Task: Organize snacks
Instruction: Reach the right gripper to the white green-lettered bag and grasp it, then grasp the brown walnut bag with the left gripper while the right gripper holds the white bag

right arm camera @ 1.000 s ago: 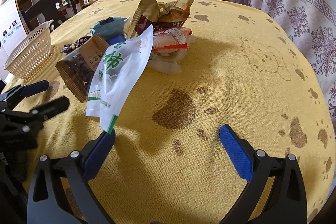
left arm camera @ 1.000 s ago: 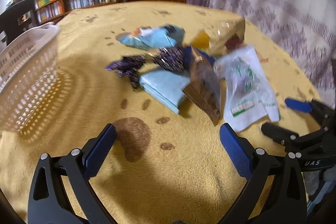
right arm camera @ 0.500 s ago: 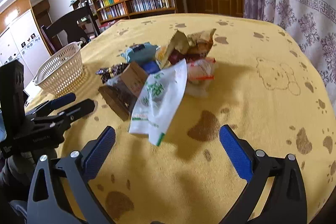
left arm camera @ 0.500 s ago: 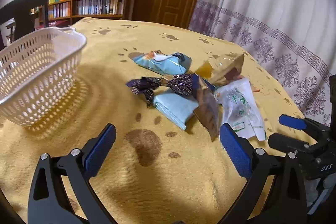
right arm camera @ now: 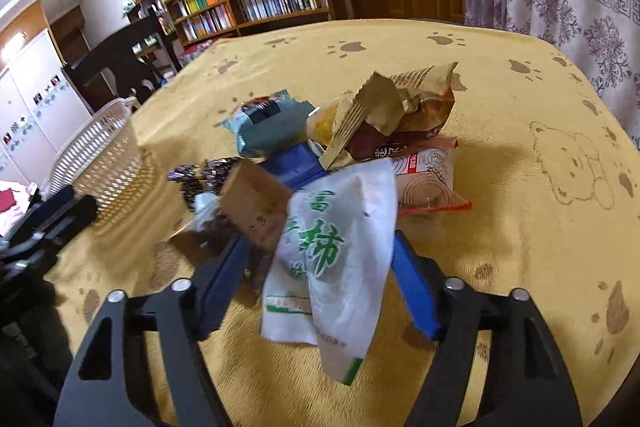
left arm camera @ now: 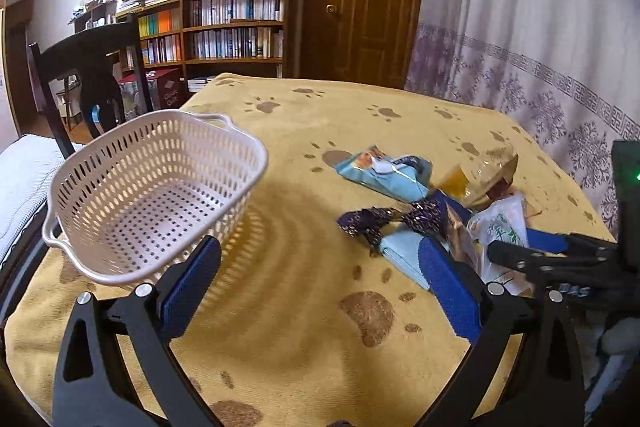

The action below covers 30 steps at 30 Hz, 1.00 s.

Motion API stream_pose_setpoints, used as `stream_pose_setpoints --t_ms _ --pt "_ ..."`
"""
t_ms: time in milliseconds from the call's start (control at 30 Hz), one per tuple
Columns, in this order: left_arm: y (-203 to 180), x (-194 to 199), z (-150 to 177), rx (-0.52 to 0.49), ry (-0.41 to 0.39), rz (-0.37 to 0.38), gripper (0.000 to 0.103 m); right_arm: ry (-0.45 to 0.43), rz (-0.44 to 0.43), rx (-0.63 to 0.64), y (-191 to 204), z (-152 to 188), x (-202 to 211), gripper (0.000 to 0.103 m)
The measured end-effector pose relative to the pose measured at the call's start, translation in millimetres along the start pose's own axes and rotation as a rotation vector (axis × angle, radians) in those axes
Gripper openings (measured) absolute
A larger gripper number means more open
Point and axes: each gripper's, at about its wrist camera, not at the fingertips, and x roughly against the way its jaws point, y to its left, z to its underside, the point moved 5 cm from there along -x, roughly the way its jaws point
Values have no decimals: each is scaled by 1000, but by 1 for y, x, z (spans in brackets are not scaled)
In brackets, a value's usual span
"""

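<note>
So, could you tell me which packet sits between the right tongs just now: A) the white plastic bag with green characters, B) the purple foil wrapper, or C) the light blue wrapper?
A: in the right wrist view the white plastic bag with green characters lies between the open right tongs.

Crumpled snack packets (right arm camera: 340, 163) lie heaped beside an upright white basket (left arm camera: 152, 195).

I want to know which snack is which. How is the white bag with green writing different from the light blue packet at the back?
The white bag is pale and partly see-through with green characters; the light blue packet is opaque. The white bag sits at the near edge of the pile, between the right gripper's open fingers; the light blue packet lies on the far side, nearer the basket. Both are soft snack bags on the yellow tablecloth.
</note>
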Motion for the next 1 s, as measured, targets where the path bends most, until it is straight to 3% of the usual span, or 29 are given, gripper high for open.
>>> stream_pose_setpoints --t_ms 200,467,633,733,800,1000 --pt "-1 -3 2 -3 11 0 100 25 1 3 -3 2 -9 44" --pt "-23 -12 11 -55 38 10 100 -15 -2 48 -3 6 21 32" --pt "-38 -15 15 -92 50 20 100 -16 5 58 -12 16 38 30" --pt "-46 -15 17 -114 51 25 100 -13 -24 16 -20 18 37 35" --pt "-48 -14 18 -123 52 27 100 -4 -56 -28 -23 17 33 64" --pt "-43 -11 15 -121 40 13 100 5 -38 -33 -16 5 10 68"
